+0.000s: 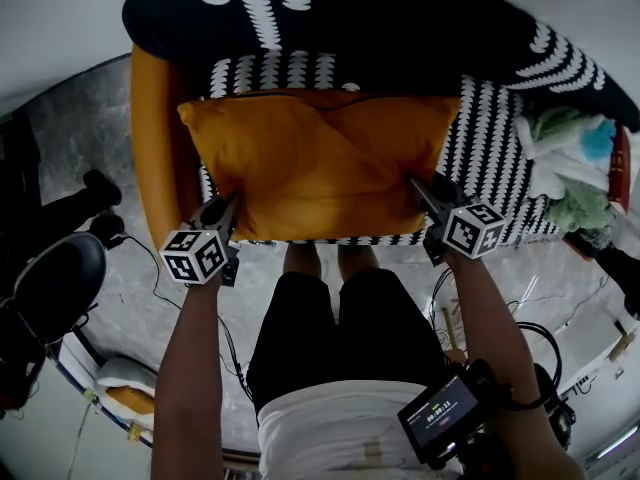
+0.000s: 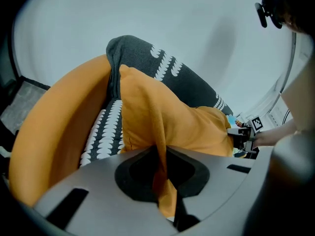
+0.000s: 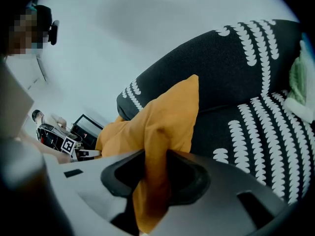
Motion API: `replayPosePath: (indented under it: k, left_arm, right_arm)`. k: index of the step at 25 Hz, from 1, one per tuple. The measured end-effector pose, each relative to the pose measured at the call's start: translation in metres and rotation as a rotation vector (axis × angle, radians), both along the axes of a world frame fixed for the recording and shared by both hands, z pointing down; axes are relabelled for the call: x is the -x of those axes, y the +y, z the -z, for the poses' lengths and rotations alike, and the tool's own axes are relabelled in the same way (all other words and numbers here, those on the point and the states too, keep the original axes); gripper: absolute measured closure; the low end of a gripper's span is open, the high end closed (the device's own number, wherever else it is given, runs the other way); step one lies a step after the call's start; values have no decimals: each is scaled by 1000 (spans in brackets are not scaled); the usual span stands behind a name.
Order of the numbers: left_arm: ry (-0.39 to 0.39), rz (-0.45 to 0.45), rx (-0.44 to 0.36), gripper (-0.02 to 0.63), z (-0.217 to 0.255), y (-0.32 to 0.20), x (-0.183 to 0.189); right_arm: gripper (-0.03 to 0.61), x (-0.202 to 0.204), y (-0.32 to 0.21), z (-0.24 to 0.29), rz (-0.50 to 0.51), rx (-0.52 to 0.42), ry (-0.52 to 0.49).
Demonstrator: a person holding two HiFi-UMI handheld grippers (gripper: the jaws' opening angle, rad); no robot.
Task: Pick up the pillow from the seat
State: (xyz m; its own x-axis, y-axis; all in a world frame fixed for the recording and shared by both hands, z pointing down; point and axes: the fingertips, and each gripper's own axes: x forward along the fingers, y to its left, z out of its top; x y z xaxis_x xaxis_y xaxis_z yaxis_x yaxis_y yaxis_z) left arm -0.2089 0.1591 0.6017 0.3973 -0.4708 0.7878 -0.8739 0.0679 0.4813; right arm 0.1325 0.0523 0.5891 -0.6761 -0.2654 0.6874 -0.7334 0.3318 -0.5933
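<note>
1. the orange pillow (image 1: 320, 163) sits over the black-and-white patterned seat (image 1: 490, 138) of the sofa. its far edge is up against the dark backrest (image 1: 400, 28) and its near edge faces the person.
2. the left gripper (image 1: 232, 206) is clenched on the pillow's near left corner. in the left gripper view a fold of orange fabric runs straight down between the jaws, which are pressed tight on it.
3. the right gripper (image 1: 418, 186) grasps the near right corner. in the right gripper view a thicker bunch of orange cloth fills the gap between the jaws, which are clamped on it.
4. both grippers point down and away from the person, one at each side of the pillow, well apart.
5. the pillow's near corners are pulled up into the jaws. whether the rest of it is clear of the seat cannot be told.
6. the sofa's orange armrest (image 1: 155, 148) curves along the pillow's left side.
7. a heap of green and white cloth (image 1: 565, 168) lies on the seat to the right, apart from the pillow.
8. the person's knees (image 1: 320, 260) stand just below the seat's front edge, between the two arms.
9. a small black screen device (image 1: 440, 413) is strapped to the right forearm.
</note>
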Motion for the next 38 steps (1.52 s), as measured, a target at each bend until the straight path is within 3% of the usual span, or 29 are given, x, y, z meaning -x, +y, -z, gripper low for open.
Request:
replayPosePath:
  k: [17,23,38]
  left_arm:
    - [6,-5,6,575,49,4,0]
    - [-15,-42,-15,575,84,-30,27]
    - [-51,-79,-84,574,158,-111,-56]
  right_arm:
    - [428,-3,3,35,-25,3,-39]
    - [420,20,-21,55,-68,-21,-79]
    - [419,-71,-68,117,-188,-84,-154]
